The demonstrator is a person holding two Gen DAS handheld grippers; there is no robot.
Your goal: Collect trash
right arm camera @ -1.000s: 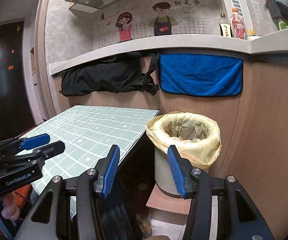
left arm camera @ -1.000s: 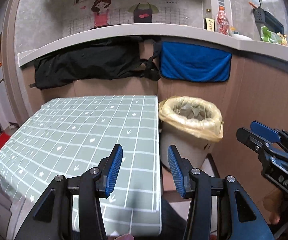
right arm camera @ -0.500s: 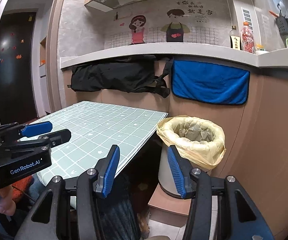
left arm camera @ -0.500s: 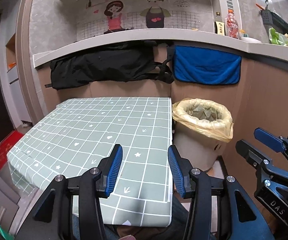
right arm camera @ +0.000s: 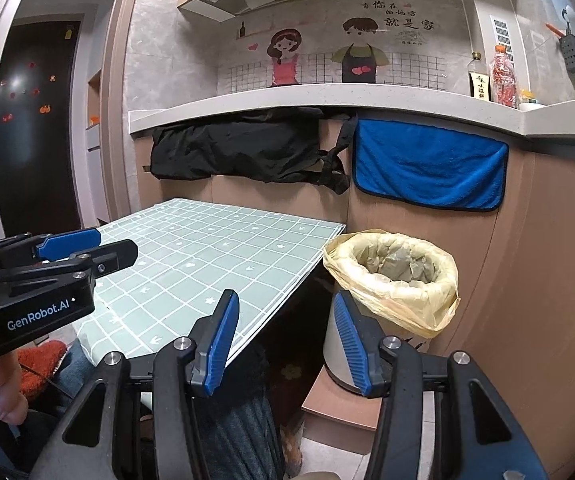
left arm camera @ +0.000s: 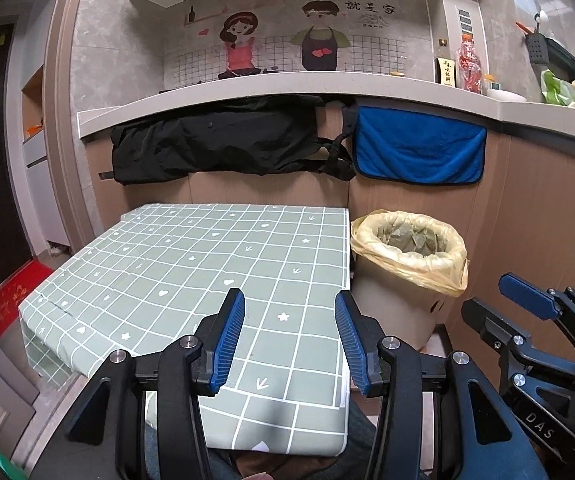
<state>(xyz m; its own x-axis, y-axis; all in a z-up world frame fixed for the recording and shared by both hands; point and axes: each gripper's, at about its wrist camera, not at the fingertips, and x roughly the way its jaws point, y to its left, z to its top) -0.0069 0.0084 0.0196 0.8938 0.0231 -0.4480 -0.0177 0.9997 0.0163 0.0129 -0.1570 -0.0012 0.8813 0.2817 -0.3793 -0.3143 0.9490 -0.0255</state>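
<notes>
Both the left gripper (left arm camera: pixel 289 336) and right gripper (right arm camera: pixel 283 338) hang released, nothing between their fingers. The bag-lined trash bin (left arm camera: pixel 407 268) stands just beside the checked table (left arm camera: pixel 191 272). The bin's contents are hard to make out, and its base is hidden behind the right gripper.
</notes>
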